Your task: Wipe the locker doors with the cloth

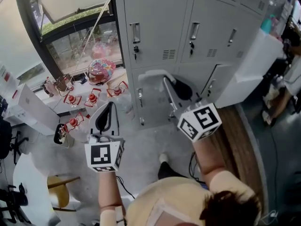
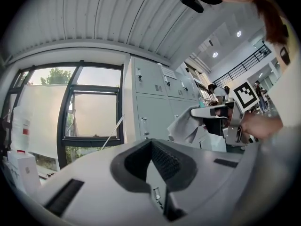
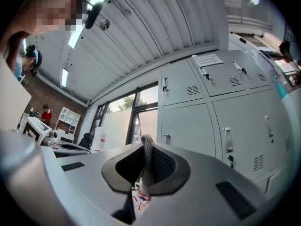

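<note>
Grey locker doors point(image 1: 155, 27) fill the wall ahead, in two rows. My right gripper point(image 1: 165, 83) is shut on a pale grey cloth point(image 1: 149, 81), which hangs over its tip close in front of a lower locker door point(image 1: 150, 108); whether it touches I cannot tell. In the right gripper view a fold of the cloth point(image 3: 147, 160) is pinched between the jaws of the gripper point(image 3: 146, 166), with the lockers point(image 3: 193, 121) just beyond. My left gripper point(image 1: 105, 120) hangs lower left, away from the lockers, jaws together and empty. The left gripper view has its tip point(image 2: 151, 166), and the cloth point(image 2: 186, 125) off to the right.
A window point(image 1: 70, 27) and a low white shelf point(image 1: 96, 102) with red items and a colourful ball point(image 1: 100, 70) are at left. White boxes point(image 1: 28, 109) and a yellow chair point(image 1: 59, 189) stand lower left. A white panel point(image 1: 247, 72) and wooden desk edge point(image 1: 237, 135) lie right.
</note>
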{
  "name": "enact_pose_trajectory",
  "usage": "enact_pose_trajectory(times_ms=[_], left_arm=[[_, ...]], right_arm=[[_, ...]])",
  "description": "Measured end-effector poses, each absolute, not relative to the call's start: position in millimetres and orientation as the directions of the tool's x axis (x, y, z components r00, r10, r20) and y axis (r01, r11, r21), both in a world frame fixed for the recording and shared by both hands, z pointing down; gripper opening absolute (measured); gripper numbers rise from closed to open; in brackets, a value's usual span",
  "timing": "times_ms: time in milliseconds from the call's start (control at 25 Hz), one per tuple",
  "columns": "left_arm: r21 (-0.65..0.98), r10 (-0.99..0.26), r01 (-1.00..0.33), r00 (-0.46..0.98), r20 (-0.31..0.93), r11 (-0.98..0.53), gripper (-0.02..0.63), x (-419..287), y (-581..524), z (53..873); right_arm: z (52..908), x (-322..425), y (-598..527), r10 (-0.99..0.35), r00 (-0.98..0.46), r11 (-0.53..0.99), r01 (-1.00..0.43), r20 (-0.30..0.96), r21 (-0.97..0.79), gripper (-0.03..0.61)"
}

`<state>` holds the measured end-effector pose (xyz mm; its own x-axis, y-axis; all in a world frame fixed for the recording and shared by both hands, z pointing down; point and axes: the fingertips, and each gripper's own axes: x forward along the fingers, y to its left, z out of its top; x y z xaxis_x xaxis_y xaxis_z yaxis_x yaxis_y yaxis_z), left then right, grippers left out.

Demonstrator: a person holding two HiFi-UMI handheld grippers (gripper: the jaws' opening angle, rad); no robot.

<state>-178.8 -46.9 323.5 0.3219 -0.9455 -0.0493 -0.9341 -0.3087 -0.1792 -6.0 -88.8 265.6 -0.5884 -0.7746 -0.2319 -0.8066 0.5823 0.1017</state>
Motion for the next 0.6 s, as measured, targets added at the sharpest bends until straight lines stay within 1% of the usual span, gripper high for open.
enact_pose_trajectory(times_ms=[160, 600], left_arm=[[-0.193, -0.946, -0.941, 0.303, -0.114, -0.278, -0.015, -173, -81, 300], [-0.224, -0.957, -0.959, 0.22, -0.189, -0.176, -0.015, -152, -165, 254]], right_arm=[[244, -8, -123, -0.737, -0.618, 0.613, -0.782, -0.273, 0.113, 0.018], [186, -4, -206, -0.625, -0.668, 0.673, -0.723, -0.404, 0.153, 0.018]])
